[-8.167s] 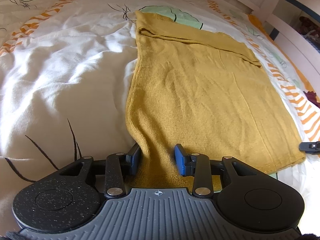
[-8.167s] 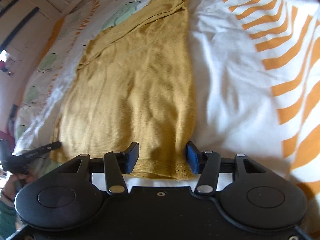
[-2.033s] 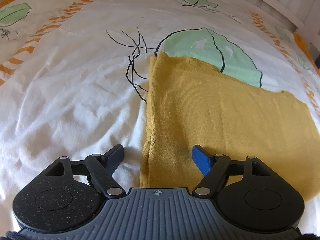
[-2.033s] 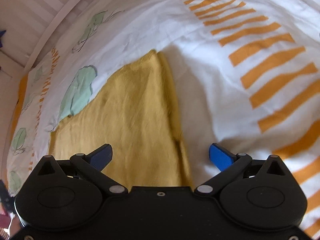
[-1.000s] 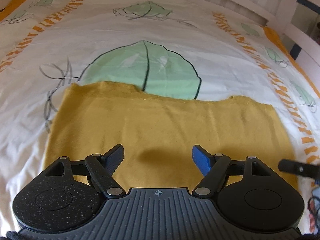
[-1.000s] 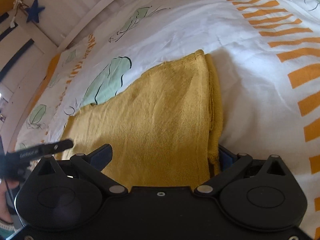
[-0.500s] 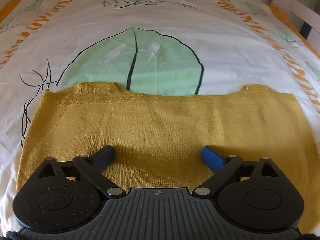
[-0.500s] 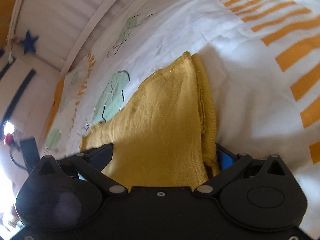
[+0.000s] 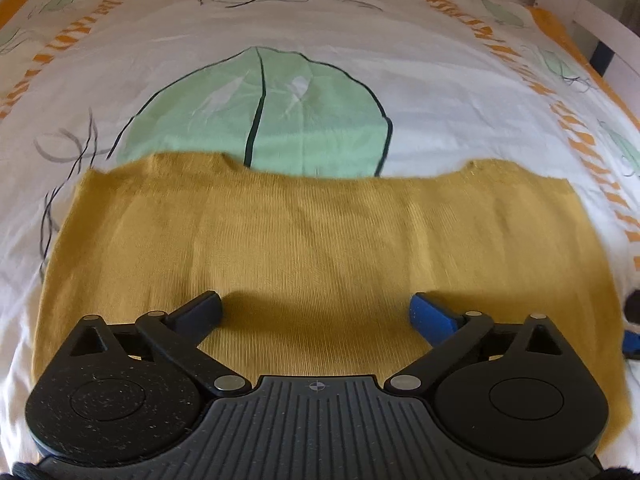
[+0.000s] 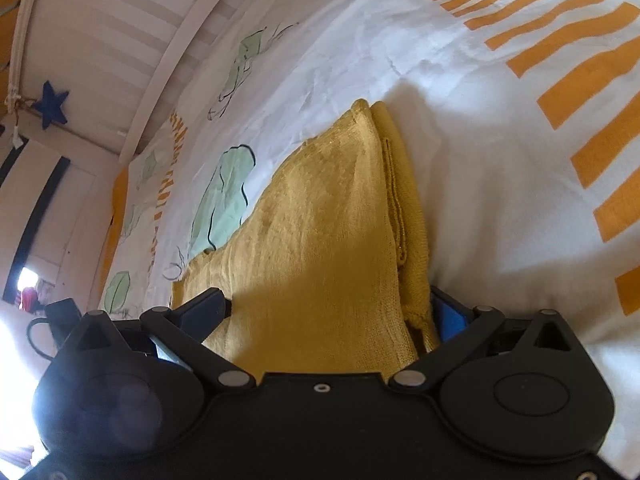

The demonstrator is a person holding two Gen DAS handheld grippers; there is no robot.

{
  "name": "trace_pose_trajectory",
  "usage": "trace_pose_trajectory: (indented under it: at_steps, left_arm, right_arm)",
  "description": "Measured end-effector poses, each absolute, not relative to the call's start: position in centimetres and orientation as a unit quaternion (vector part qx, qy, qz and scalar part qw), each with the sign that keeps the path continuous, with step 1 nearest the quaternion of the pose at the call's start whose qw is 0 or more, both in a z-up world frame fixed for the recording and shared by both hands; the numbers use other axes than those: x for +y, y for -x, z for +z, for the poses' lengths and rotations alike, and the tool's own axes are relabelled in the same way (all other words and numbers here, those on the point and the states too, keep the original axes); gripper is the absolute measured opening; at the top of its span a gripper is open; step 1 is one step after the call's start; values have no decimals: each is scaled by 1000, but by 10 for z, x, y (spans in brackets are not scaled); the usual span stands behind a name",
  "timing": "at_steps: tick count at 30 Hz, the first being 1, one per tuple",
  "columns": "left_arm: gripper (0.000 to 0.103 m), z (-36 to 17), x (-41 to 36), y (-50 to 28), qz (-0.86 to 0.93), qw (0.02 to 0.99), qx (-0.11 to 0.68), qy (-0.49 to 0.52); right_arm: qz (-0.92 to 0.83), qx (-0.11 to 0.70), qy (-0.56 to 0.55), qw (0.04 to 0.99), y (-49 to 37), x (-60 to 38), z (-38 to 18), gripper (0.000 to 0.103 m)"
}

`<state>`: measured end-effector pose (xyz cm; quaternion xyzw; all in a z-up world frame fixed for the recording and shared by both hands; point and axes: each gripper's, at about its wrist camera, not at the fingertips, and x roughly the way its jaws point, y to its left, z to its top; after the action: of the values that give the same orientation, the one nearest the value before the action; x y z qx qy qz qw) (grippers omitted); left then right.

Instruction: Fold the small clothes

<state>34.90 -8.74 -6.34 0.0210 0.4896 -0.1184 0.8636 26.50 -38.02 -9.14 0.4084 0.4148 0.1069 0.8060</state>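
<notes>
A bed (image 9: 440, 80) with a white leaf-print cover carries a folded yellow garment (image 9: 320, 240) lying flat.

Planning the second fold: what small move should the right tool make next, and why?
Probably close the right tool on the sweater edge: its jaws stand open around the stacked layers at that end, while the left tool hovers open over the middle, gripping nothing.

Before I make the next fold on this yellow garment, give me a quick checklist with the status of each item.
1. Yellow garment lies flat on the duvet: ok.
2. Left tool open, over the near middle: ok.
3. Right tool open, straddling the garment's right end: ok.
4. All stacked layers at that right edge sit between the fingers: cannot tell.
5. Far edge even: not ok, corners stick up.
</notes>
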Motion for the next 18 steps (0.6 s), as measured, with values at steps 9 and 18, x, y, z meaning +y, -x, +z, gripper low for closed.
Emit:
trace_pose_trajectory:
  at_steps: [9,18]
  left_arm:
    - [102,-67,-86,-286,-128,860,490,-70]
    - [101,-60,-61,-277,-141,857,493,-43]
  right_arm:
    - [120,415,-405,806,-265,-382,-92,103]
    - [119,405,-404,812,-265,-380,-94,103]
